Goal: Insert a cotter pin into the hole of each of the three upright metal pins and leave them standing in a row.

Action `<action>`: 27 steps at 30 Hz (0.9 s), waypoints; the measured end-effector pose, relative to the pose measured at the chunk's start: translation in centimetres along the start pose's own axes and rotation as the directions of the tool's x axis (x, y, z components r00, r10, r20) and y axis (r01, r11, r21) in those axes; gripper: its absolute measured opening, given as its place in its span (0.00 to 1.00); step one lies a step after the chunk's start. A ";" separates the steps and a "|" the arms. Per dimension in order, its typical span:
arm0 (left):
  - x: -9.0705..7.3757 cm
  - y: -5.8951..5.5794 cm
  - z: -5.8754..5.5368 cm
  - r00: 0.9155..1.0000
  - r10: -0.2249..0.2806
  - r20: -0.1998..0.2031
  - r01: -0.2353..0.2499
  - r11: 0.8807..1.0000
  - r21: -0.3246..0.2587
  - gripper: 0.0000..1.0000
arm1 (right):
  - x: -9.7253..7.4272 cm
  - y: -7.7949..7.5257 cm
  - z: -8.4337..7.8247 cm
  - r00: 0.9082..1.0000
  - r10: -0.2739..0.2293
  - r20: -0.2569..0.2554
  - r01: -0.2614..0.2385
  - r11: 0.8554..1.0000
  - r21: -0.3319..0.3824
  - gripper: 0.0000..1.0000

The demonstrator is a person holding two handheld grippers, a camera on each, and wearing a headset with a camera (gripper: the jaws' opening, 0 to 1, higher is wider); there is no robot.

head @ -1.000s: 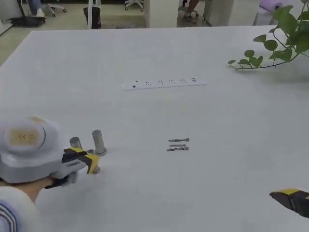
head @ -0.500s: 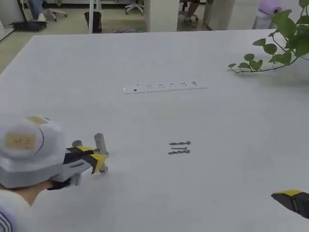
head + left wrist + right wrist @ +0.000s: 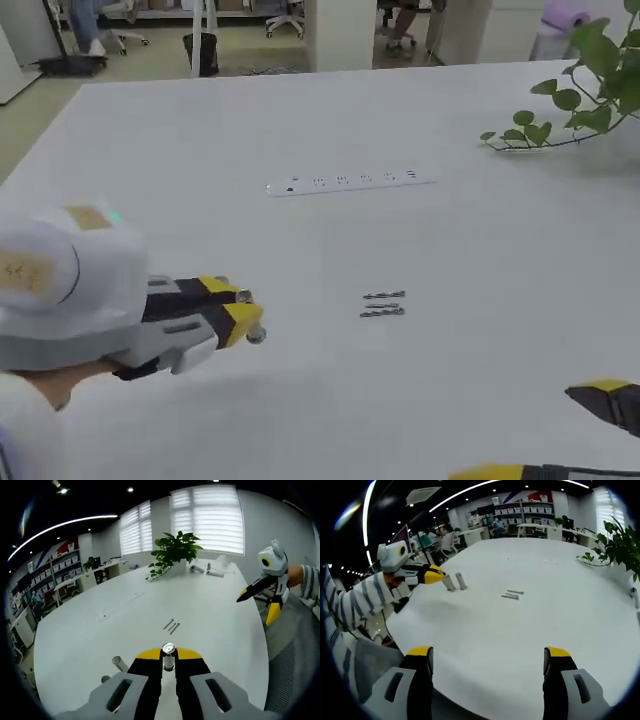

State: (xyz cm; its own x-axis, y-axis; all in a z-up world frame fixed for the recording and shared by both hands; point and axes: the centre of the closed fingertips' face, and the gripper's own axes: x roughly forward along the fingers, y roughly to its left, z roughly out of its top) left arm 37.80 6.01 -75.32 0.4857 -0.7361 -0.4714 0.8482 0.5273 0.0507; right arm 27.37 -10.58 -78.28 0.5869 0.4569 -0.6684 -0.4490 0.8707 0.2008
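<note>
One metal pin [image 3: 168, 650] clamped in left claw [image 3: 168, 658]; two pins [image 3: 461, 580] standing nearby.

left gripper [image 3: 240, 305] is at the near left, held about level and pointing right, its yellow-tipped jaws closed on a metal pin [image 3: 168, 656] that stands upright between them. the left hand [image 3: 65, 378] holds it from below, with a striped sleeve [image 3: 355, 600] behind. right gripper [image 3: 487, 652] is at the near right, well apart from the left one, tips pointing left and its 2 jaws spread wide.
</note>
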 end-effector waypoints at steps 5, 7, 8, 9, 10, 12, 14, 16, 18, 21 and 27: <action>0.3 -2.4 -0.1 0.992 -0.123 0.006 0.122 0.990 0.072 0.06 | -0.2 -0.1 0.0 1.000 -0.006 0.004 0.006 1.000 0.002 0.92; 0.5 -3.3 -0.3 0.987 -0.162 0.000 0.161 0.983 0.093 0.06 | -0.2 -0.2 -0.2 1.000 -0.009 0.000 0.009 1.000 0.004 0.92; 0.6 -3.5 -0.5 0.985 -0.172 -0.006 0.172 0.981 0.089 0.06 | -0.3 -0.2 -0.2 1.000 -0.010 0.000 0.010 1.000 0.005 0.92; 0.7 -3.9 -0.7 0.982 -0.189 -0.014 0.190 0.978 0.091 0.06 | -0.3 -0.2 -0.3 1.000 -0.013 -0.001 0.013 1.000 0.007 0.92; 0.8 -4.0 -0.9 0.980 -0.196 -0.018 0.197 0.976 0.093 0.06 | -0.3 -0.3 -0.4 1.000 -0.014 -0.001 0.014 1.000 0.009 0.92; 0.9 -4.5 -1.2 0.977 -0.214 -0.022 0.215 0.971 0.106 0.06 | -0.4 -0.3 -0.5 1.000 -0.015 -0.003 0.015 1.000 0.013 0.92; 1.1 -4.9 -1.6 0.972 -0.233 -0.031 0.235 0.967 0.102 0.06 | -0.4 -0.4 -0.6 1.000 -0.020 -0.005 0.020 1.000 0.015 0.92; 1.3 -5.3 -2.2 0.968 -0.246 -0.044 0.250 0.964 0.095 0.07 | -0.5 -0.6 -0.7 1.000 -0.025 -0.006 0.025 1.000 0.015 0.92; 1.6 -5.5 -2.8 0.967 -0.248 -0.059 0.253 0.963 0.097 0.07 | -0.5 -0.6 -0.7 1.000 -0.029 -0.007 0.029 0.999 0.018 0.92; 1.9 -5.8 -3.8 0.964 -0.253 -0.078 0.260 0.961 0.096 0.07 | -0.5 -0.7 -0.8 0.999 -0.032 -0.009 0.032 0.999 0.019 0.92; 2.4 -5.7 -5.1 0.967 -0.245 -0.068 0.249 0.966 0.062 0.07 | -0.5 -0.6 -0.9 1.000 -0.029 -0.007 0.029 0.999 0.021 0.92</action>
State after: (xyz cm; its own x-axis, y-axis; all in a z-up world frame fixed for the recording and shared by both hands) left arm 33.05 3.43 -81.21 0.2475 -0.8123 -0.5282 0.9540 0.2996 -0.0137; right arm 26.76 -11.54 -78.66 0.5947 0.4301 -0.6792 -0.4176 0.8872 0.1962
